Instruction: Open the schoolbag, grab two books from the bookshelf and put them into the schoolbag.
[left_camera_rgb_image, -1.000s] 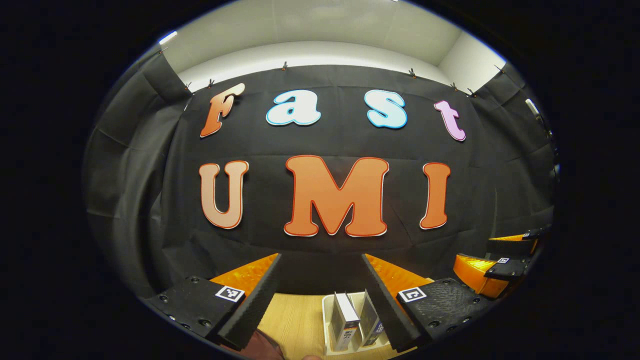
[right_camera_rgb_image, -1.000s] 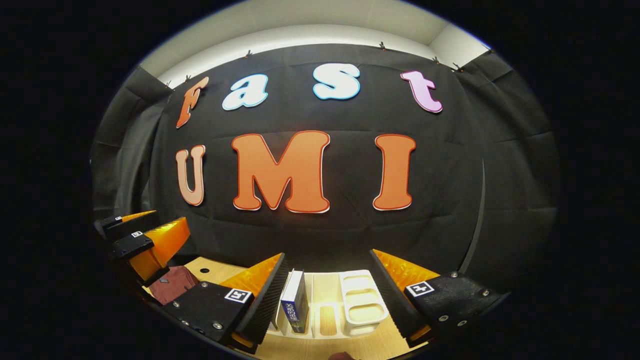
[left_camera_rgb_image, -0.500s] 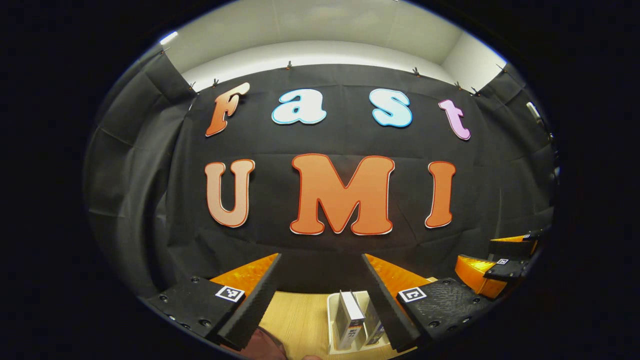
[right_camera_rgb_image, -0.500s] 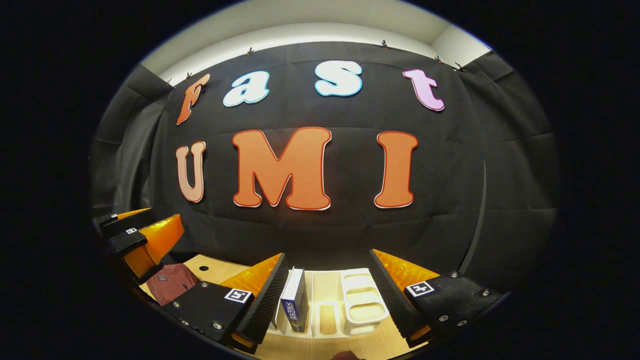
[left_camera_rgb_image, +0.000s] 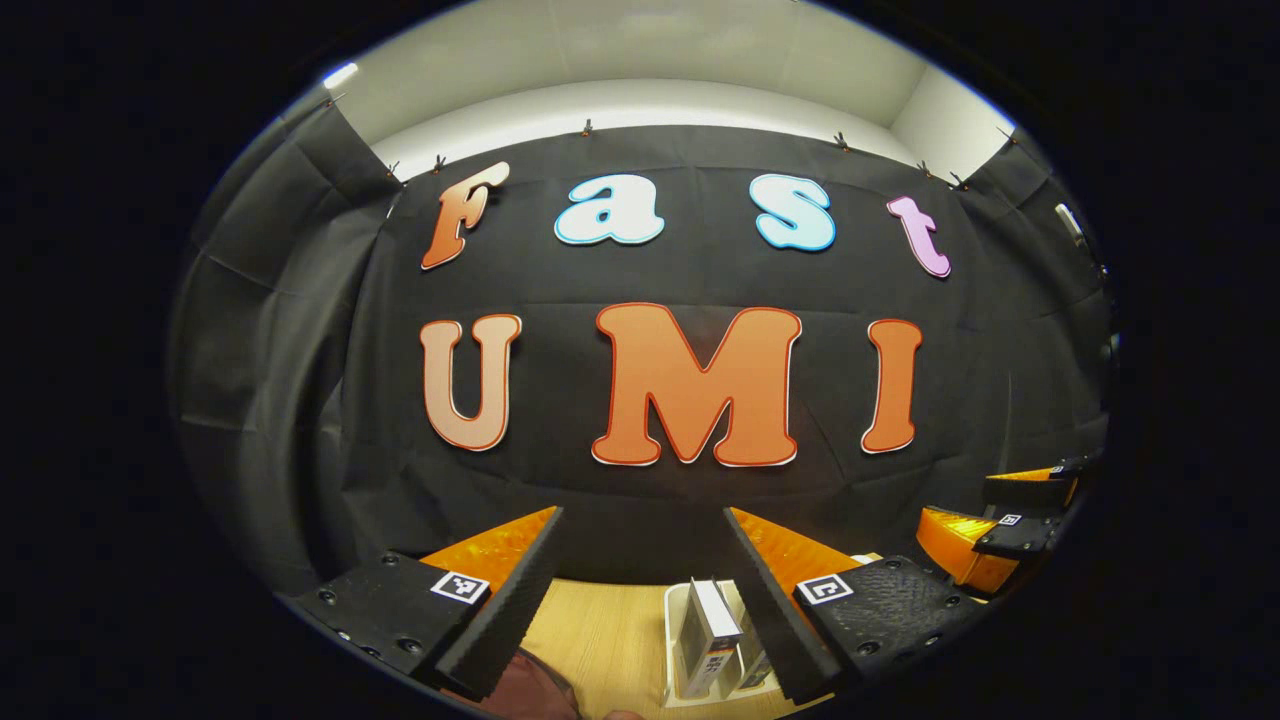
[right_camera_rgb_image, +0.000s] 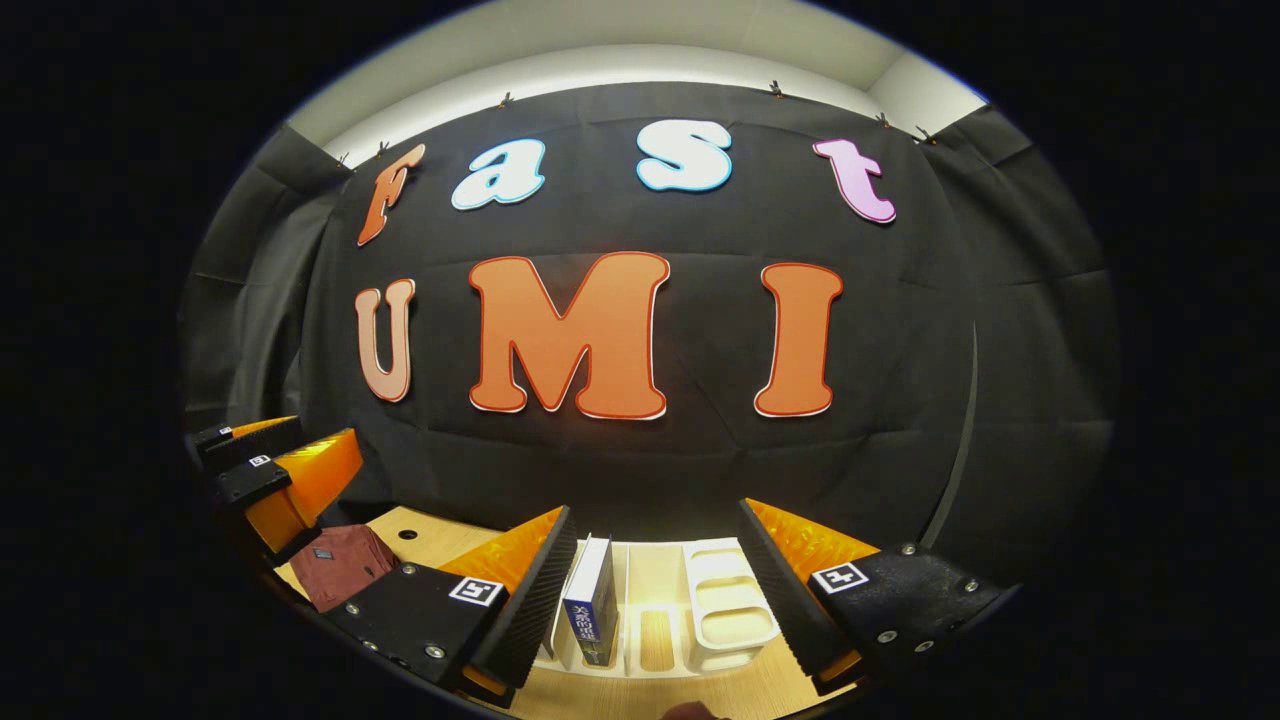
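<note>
Both tongs are spread wide right now and pinching nothing: left tongs (left_camera_rgb_image: 640, 590), right tongs (right_camera_rgb_image: 655, 590), both hovering above the wooden counter (left_camera_rgb_image: 600, 630) and pointed at the booth wall.

The schoolbag (right_camera_rgb_image: 340, 565) is the dark red fabric lump on the counter off to the left of the right tongs; in the left gripper view just a corner of it peeks in at the bottom. It looks shut, so I'd say opening it is the step in hand. Whether it closes with a zip or a flap, I can't tell from here.

Tip: tilt both tongs down first so you actually see the bag. Soft cloth will bunch and slide, so pin it with one side and pull the opening with the other.

The bookshelf (right_camera_rgb_image: 720, 610) is a white plastic rack with rounded slots, sitting just beyond the right tongs. A dark-spined book (right_camera_rgb_image: 592, 605) stands upright in it. Books are stiff and flat, so grip across the covers.
</note>
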